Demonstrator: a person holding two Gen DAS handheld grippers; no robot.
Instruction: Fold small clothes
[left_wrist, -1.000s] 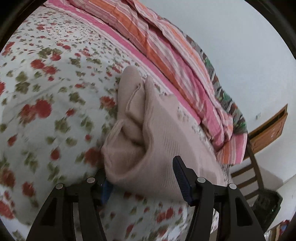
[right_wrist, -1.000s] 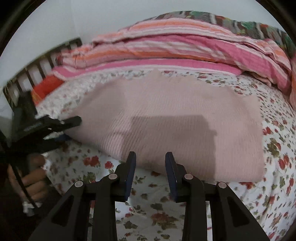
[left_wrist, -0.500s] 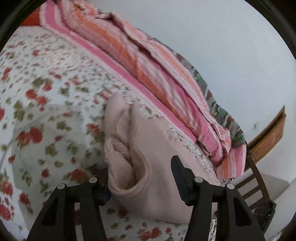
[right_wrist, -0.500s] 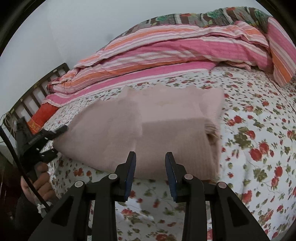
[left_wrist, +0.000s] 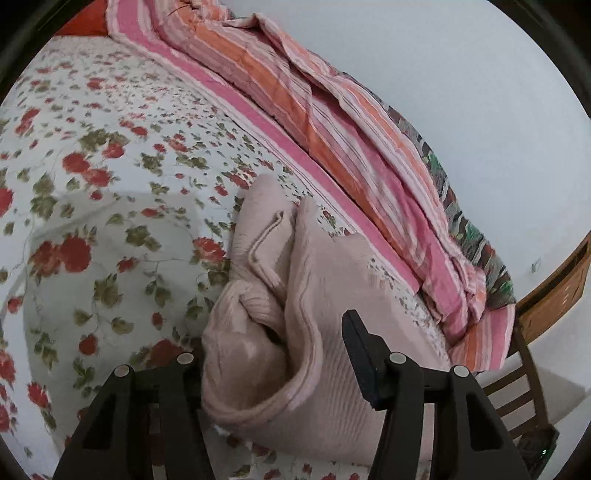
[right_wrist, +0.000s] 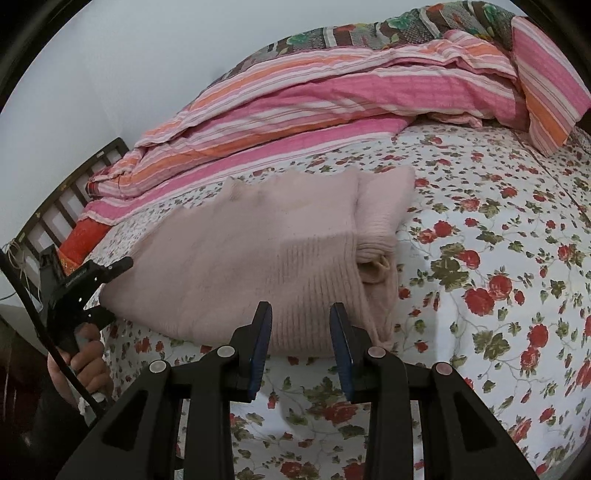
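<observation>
Since a second ago the pale pink knit sweater (right_wrist: 258, 258) has been doubled over, lying folded just ahead of the empty, narrowly parted right gripper (right_wrist: 301, 347), while the left gripper (left_wrist: 273, 373), half-spread, straddles its thick edge, so one fold looks finished.

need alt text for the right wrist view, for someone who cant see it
A folded pale pink knit garment lies on a floral bedsheet, just beyond the open, empty right tool. The left tool, held in a hand, sits at the garment's left edge. A striped pink and orange quilt is heaped behind.
</observation>
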